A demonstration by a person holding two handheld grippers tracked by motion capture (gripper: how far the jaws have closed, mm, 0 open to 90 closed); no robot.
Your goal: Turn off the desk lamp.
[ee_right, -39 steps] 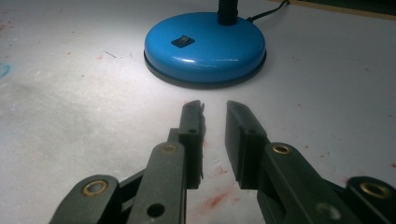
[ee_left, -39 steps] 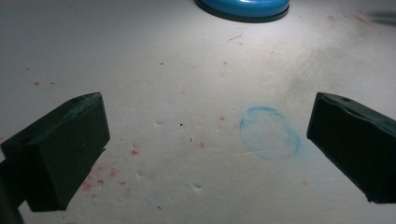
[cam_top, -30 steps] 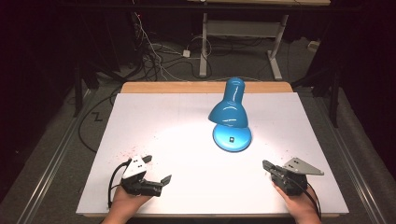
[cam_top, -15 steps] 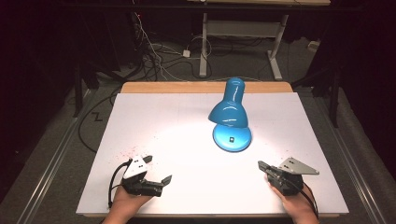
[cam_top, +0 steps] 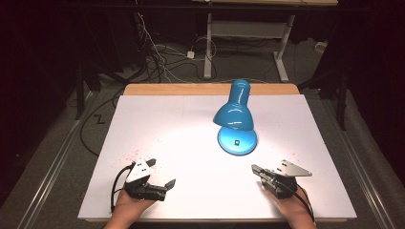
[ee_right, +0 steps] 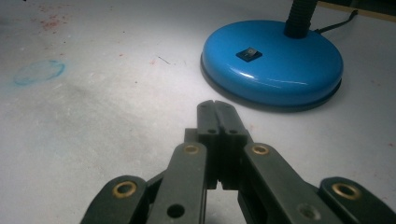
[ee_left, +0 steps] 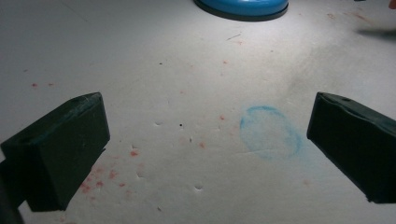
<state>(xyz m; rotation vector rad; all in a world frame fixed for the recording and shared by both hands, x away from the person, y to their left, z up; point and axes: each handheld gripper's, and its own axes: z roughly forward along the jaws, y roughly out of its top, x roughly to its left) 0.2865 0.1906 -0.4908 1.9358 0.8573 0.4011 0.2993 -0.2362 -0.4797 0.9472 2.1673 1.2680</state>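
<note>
Lamp (cam_top: 236, 124) stands right of centre in the high view, its round base (ee_right: 272, 64) just up-frame of your right gripper (cam_top: 255, 169), whose jaws are pressed together, empty. Your left gripper (cam_top: 170, 182), lower left, gapes wide, holding nothing.

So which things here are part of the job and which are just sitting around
Part of the job:
- blue desk lamp, lit, with the switch on its base
- right gripper, jaws shut, pointing at the lamp base
- left gripper, jaws open, holding nothing

Just there:
- white table top with red specks
- blue ring mark
- cables on the floor
</note>
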